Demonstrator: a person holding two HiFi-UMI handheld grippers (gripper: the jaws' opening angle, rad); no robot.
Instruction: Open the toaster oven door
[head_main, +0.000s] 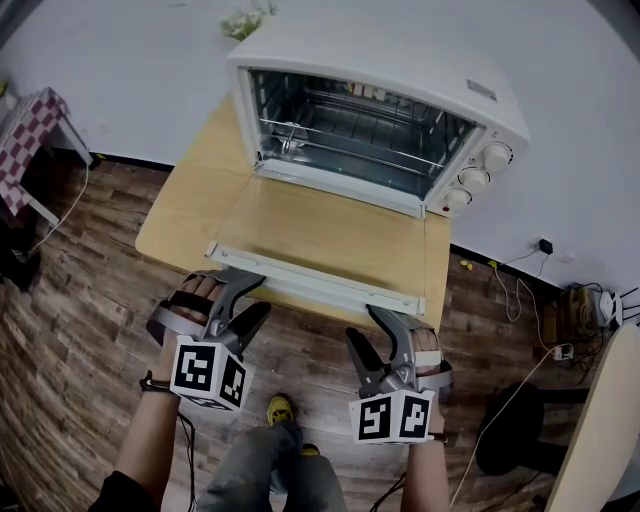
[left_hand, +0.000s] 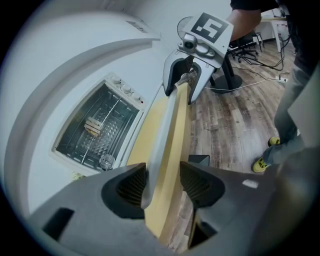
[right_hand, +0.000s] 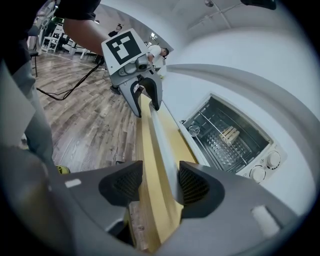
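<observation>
A white toaster oven (head_main: 400, 70) stands on a small wooden table (head_main: 190, 200). Its glass door (head_main: 330, 235) lies folded down flat, and the handle bar (head_main: 315, 275) runs along the table's front edge. My left gripper (head_main: 262, 295) is at the handle's left end and my right gripper (head_main: 362, 325) at its right end. In the left gripper view the handle (left_hand: 162, 145) and the table edge (left_hand: 177, 150) pass between the left gripper's (left_hand: 162, 187) open jaws, with a gap at one pad. The right gripper (right_hand: 161, 182) straddles the handle (right_hand: 162, 135) the same way, open.
Inside the oven are a wire rack (head_main: 350, 125) and a small slatted object (left_hand: 92, 125). Three knobs (head_main: 475, 178) sit on its right side. A checkered table (head_main: 30, 130) stands at the left. Cables (head_main: 530, 290) and a black chair base (head_main: 515, 430) lie at the right on the wood floor.
</observation>
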